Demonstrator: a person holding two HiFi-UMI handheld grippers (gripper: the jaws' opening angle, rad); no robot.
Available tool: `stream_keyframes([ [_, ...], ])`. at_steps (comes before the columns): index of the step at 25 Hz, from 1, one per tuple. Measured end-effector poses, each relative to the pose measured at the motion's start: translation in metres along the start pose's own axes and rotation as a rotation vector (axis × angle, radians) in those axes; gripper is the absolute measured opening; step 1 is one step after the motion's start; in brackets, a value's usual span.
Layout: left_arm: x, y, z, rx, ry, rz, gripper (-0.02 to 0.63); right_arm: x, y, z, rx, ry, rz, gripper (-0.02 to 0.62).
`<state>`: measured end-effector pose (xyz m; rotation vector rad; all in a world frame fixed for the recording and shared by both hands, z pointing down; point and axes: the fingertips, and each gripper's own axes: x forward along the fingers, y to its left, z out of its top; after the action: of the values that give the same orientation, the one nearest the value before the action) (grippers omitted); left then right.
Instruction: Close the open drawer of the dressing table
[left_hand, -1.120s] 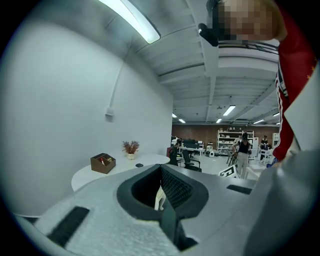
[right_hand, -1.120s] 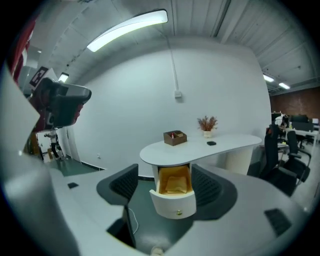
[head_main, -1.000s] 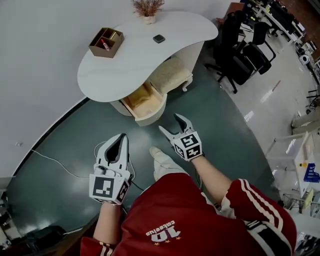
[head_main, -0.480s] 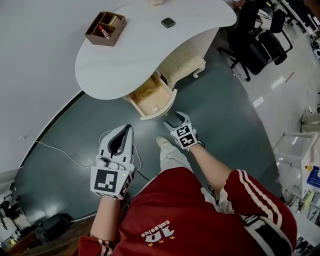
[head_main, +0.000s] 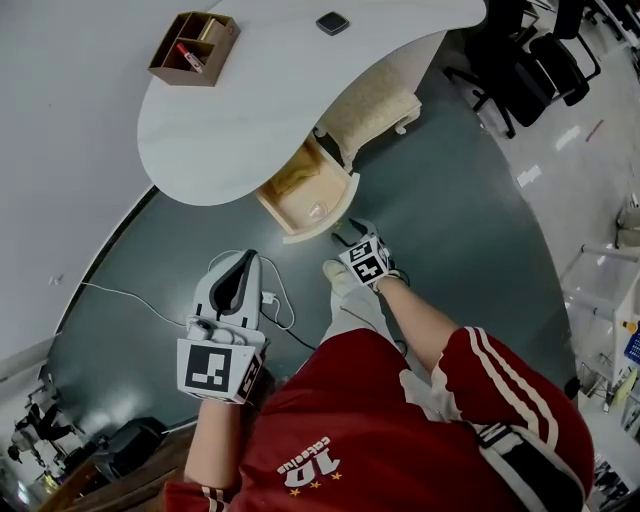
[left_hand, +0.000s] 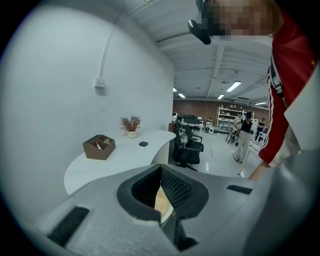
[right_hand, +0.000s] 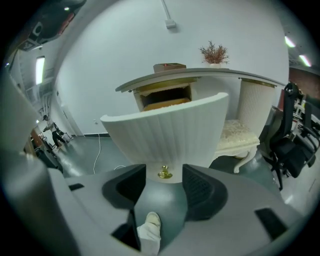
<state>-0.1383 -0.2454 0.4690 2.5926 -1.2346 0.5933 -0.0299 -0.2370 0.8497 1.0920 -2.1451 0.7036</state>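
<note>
The white dressing table (head_main: 250, 110) has one drawer (head_main: 322, 217) pulled out; its cream inside shows from above. In the right gripper view the ribbed drawer front (right_hand: 170, 132) fills the middle, with a small gold knob (right_hand: 165, 173) at its lower edge. My right gripper (head_main: 350, 236) sits low, just in front of that drawer front. Its jaws are closing, with the knob in the gap between them (right_hand: 165, 186) and the pads not touching it. My left gripper (head_main: 247, 260) hangs over the floor left of the drawer, its tips together and empty (left_hand: 161, 168).
A cushioned cream stool (head_main: 372, 104) stands under the table, right of the drawer. On the tabletop sit a wooden organiser (head_main: 188, 48) and a small dark object (head_main: 332, 22). Black office chairs (head_main: 525, 60) stand at the right. A white cable (head_main: 130, 297) runs over the floor.
My right gripper has dropped and come up to the drawer front, its jaws narrowing. The left gripper has moved forward and lower, still shut. The table sits closer in the head view.
</note>
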Motion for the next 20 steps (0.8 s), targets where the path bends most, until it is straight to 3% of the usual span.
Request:
stream_keyframes([
  [10,0.007,0.015,-0.013,-0.024,0.028,0.015,-0.002,0.024,-0.007,-0.009,-0.023,0.053,-0.009,0.188],
  [13,0.005,0.017,-0.013,-0.026,0.027,0.021,-0.002,0.026,-0.006,-0.011,-0.024,0.064,-0.004,0.115],
  [20,0.001,0.018,-0.015,-0.024,0.028,0.037,-0.002,0.027,-0.006,-0.012,-0.034,0.076,0.003,0.117],
])
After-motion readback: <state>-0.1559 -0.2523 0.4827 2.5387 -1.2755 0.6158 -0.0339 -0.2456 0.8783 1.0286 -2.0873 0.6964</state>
